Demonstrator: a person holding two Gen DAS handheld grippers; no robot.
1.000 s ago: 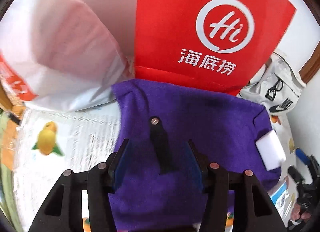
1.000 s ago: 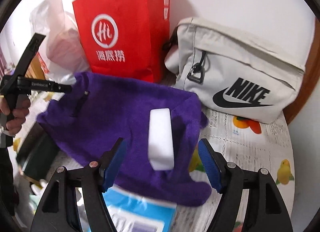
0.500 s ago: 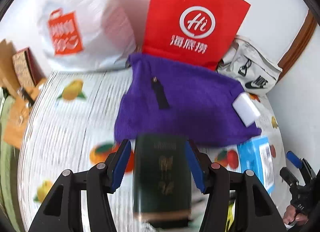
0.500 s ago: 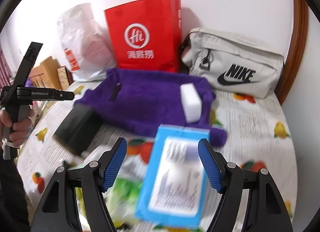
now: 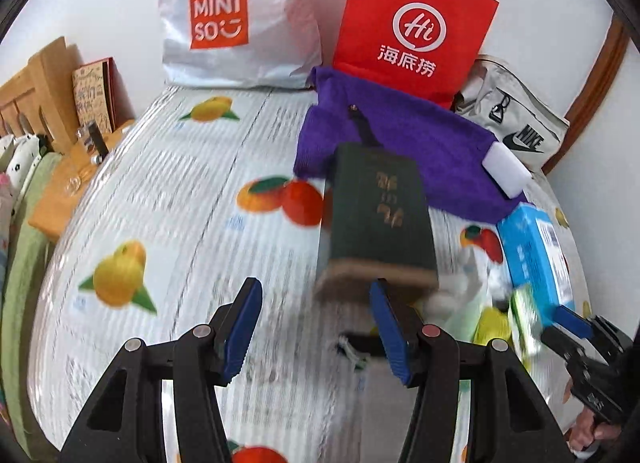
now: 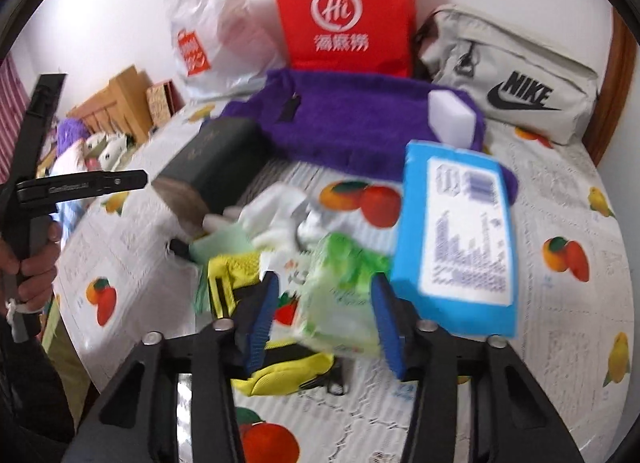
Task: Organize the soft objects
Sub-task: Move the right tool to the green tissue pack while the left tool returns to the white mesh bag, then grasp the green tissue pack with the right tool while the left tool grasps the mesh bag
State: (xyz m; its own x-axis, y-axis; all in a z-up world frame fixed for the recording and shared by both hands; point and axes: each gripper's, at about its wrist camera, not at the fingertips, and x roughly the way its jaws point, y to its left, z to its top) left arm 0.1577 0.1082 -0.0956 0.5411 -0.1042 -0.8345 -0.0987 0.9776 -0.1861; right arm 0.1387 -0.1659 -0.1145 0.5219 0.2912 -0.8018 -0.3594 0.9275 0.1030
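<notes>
We seem to be between picks: our right gripper (image 6: pixel 324 319) is spread wide around the green tissue pack (image 6: pixel 340 303) without visibly squeezing it, so closing on it looks the likely next move. Our left gripper (image 5: pixel 316 327) hangs wide open and empty before the dark green box (image 5: pixel 378 209). Beyond lie the purple towel (image 6: pixel 352 123) carrying the white sponge (image 6: pixel 450 117)
</notes>
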